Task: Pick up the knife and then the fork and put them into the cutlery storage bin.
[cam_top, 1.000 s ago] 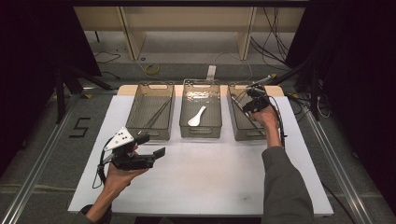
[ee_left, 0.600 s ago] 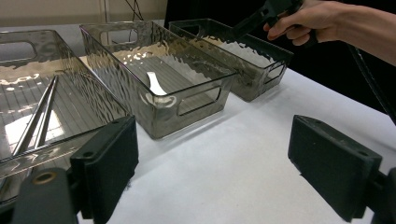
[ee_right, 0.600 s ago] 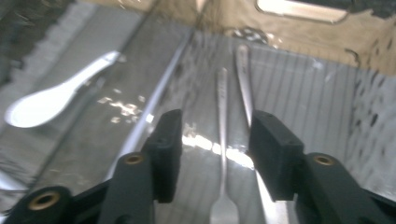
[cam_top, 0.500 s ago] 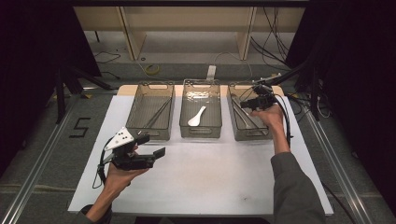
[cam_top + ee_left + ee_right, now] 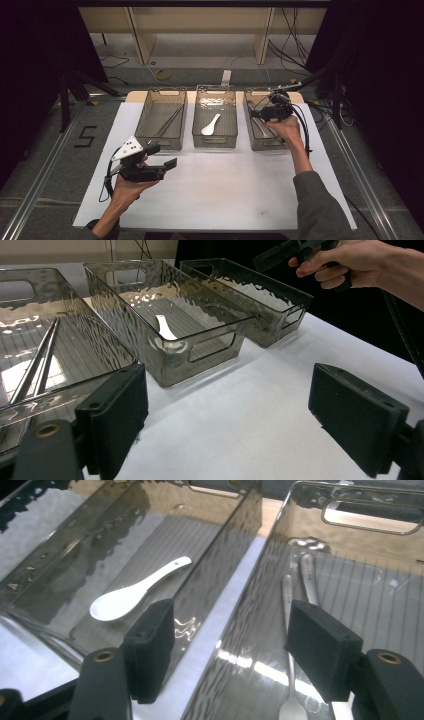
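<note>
Three clear plastic bins are sitting in a row on the white table [image 5: 220,190]: the left bin [image 5: 162,119] is holding two long metal chopsticks [image 5: 168,121], the middle bin [image 5: 215,117] is holding one white spoon [image 5: 137,590], and the right bin [image 5: 260,135] is holding two pieces of metal cutlery [image 5: 295,630], lying side by side on its ribbed floor. The right hand [image 5: 286,131] is reaching forward with the arm stretched along the right side of the table, carrying the right gripper [image 5: 257,114] just above the right bin and pointing it leftward toward the middle bin. Its jaws have just been opening and are standing well apart, with nothing pressed between the pads; in the right gripper view the wall between the middle and right bins is lying between them, the cutlery is lying just under and beyond the right-hand jaw, and the spoon is lying beyond the left-hand jaw. The left hand [image 5: 131,182] is resting over the near left part of the table, holding the left gripper [image 5: 167,156] level and aimed at the bins. Its jaws are standing wide apart and empty, with the left bin just ahead of the left-hand jaw and bare table between them.
</note>
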Demonstrator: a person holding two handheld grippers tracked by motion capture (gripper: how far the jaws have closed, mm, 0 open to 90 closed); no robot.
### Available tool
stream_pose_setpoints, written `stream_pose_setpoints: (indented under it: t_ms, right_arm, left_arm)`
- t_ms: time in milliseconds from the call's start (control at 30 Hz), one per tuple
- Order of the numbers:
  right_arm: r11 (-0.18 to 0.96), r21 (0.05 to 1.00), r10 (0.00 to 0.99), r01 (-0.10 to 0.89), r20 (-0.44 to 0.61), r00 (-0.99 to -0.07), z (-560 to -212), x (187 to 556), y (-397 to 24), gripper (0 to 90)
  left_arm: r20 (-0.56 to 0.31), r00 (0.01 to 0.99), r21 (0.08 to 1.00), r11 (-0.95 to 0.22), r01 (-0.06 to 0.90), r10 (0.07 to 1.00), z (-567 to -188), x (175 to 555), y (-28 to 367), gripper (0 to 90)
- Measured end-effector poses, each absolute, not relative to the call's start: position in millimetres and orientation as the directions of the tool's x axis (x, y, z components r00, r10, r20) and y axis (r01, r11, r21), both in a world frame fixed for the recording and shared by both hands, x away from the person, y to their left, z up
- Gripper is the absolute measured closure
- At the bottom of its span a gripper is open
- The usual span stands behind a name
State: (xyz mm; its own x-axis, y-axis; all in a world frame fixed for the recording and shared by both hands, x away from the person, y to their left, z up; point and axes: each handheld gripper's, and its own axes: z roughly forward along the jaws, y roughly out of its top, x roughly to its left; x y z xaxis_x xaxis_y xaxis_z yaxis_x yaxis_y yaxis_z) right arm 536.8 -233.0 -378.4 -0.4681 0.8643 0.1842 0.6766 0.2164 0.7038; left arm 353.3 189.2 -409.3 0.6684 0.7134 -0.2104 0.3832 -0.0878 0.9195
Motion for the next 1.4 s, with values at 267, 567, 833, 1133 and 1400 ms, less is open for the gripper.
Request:
stream_pose_setpoints:
  t_ms: [267,567,833,1133,1400]
  right_arm:
    - [0.208,0.754,0.843,0.623,0.185,-0.506,-375.3,516.1,-229.4,32.8]
    - [0.230,0.787,0.810,0.573,0.172,-0.560,-370.9,493.4,-222.6,30.8]
    - [0.201,0.818,0.779,0.539,0.200,-0.594,-371.8,472.0,-218.9,29.1]
    - [0.173,0.852,0.757,0.494,0.206,-0.621,-377.6,446.3,-220.5,28.3]
    - [0.141,0.875,0.724,0.464,0.228,-0.650,-382.3,430.3,-217.6,28.6]
  left_arm:
    - [-0.206,0.672,0.919,-0.096,0.384,0.712,-409.5,353.7,188.7,15.4]
    - [-0.215,0.671,0.916,-0.093,0.391,0.709,-410.4,354.4,188.7,15.3]
    - [-0.218,0.673,0.913,-0.095,0.396,0.707,-410.8,354.2,188.4,15.3]
    - [-0.222,0.672,0.911,-0.095,0.401,0.706,-411.7,355.0,188.2,15.3]
    - [-0.224,0.674,0.910,-0.097,0.404,0.704,-411.6,354.9,188.5,15.3]
